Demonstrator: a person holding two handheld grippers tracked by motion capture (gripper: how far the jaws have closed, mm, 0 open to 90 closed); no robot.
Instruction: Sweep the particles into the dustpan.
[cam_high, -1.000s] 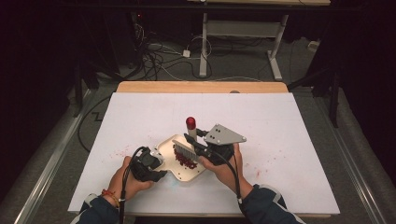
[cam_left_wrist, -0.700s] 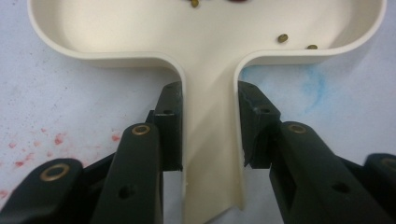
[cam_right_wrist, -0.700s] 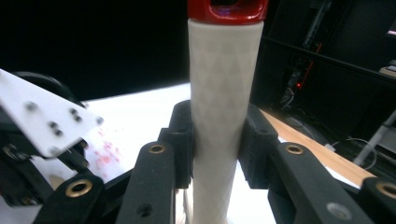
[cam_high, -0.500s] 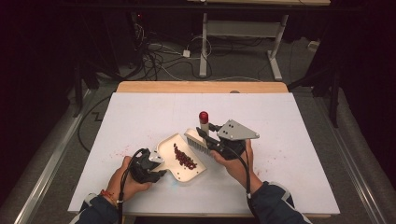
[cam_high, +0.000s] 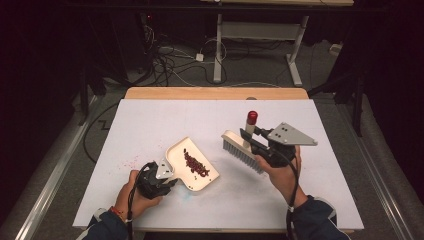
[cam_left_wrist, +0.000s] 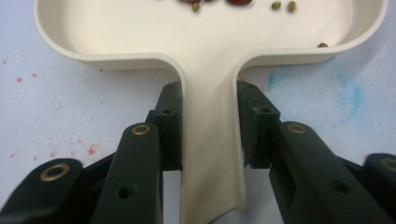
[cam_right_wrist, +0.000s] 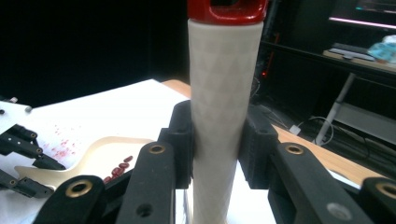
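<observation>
While the left gripper (cam_high: 165, 176) clamps both jaws on the handle of the cream dustpan (cam_high: 192, 164) at lower centre of the high view, red beans (cam_high: 196, 164) lie in its tray. Right of centre, the right gripper (cam_high: 252, 142) pinches the brush (cam_high: 243, 150) by its white handle, bristles off the table (cam_high: 150, 120).

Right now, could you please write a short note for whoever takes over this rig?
Left gripper: shut on the dustpan handle; pan rests on the white table.
Right gripper: shut on the brush handle, brush lifted to the right of the pan, apart from it.
Done: a pile of red beans lies in the pan.
Left: a few red specks remain on the table left of the pan; the pan is not yet emptied.
</observation>
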